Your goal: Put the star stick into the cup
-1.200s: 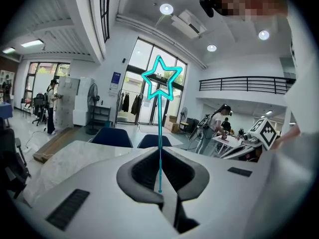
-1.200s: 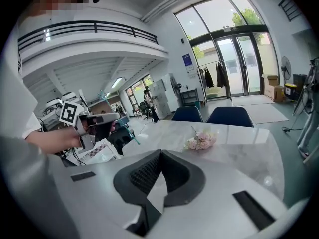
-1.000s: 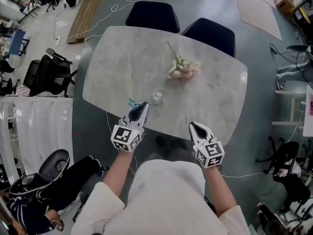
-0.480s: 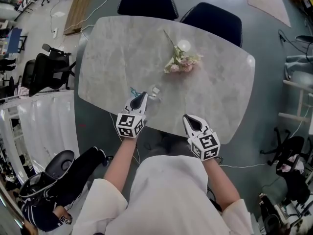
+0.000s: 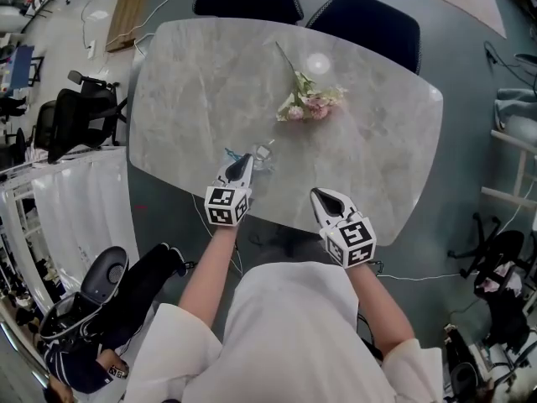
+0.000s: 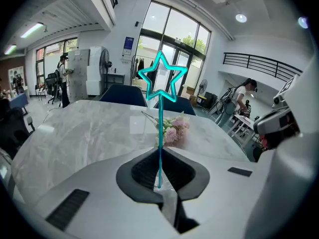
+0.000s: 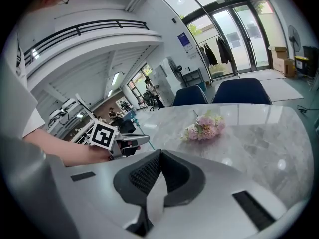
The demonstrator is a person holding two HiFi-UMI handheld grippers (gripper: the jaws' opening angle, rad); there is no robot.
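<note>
Left gripper, clamping the thin teal star stick, is sinking toward the small clear cup for insertion; right gripper is idling closed, empty.

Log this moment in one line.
left gripper: shut on star stick | right gripper: shut, empty | cup: on table

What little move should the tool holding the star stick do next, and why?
Probably slide the left tool a little toward the clear cup, so the star stick comes over its mouth. The tool is shut on the stick, star up, and the cup stands just beside its tip.
</note>
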